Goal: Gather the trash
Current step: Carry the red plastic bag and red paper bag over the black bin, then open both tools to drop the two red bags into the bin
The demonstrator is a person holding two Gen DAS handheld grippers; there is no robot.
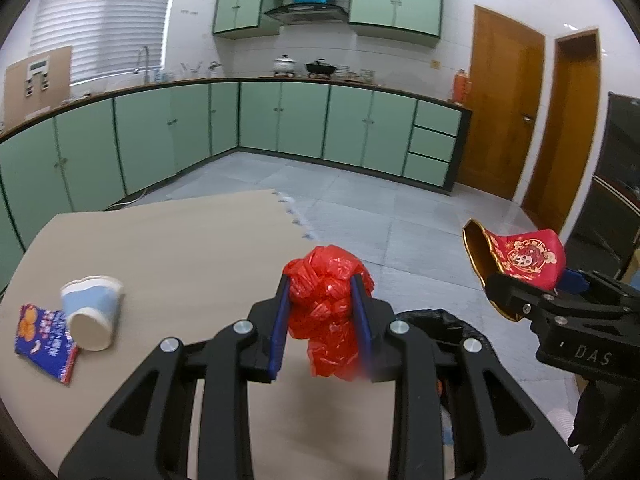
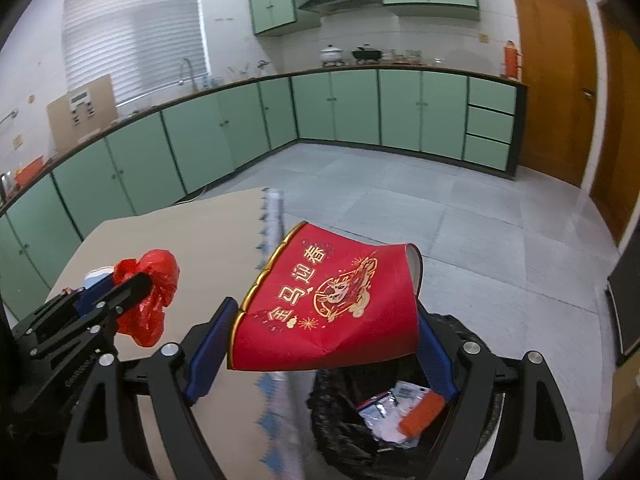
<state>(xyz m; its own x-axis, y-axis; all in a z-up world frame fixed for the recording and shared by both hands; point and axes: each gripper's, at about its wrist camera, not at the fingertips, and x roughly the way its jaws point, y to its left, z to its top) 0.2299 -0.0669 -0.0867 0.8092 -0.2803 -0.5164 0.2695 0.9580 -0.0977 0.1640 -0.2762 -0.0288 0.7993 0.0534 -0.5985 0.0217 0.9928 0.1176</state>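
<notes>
My left gripper (image 1: 322,312) is shut on a crumpled red plastic bag (image 1: 328,312), held above the beige mat's right edge; the same bag (image 2: 150,292) shows at the left of the right wrist view. My right gripper (image 2: 320,344) is shut on a squashed red paper cup (image 2: 332,304) with gold print, held wide between its blue pads just above a black-lined trash bin (image 2: 356,440). That cup (image 1: 520,258) and the right gripper (image 1: 532,292) appear at the right of the left wrist view. A blue-and-white paper cup (image 1: 94,312) lies on its side beside a blue snack wrapper (image 1: 44,338).
The beige mat (image 1: 180,248) covers the near floor, with grey tiles (image 1: 400,216) beyond. The bin holds several wrappers and an orange packet (image 2: 424,412). Green cabinets (image 1: 280,120) line the far walls. Wooden doors (image 1: 504,100) stand at the right.
</notes>
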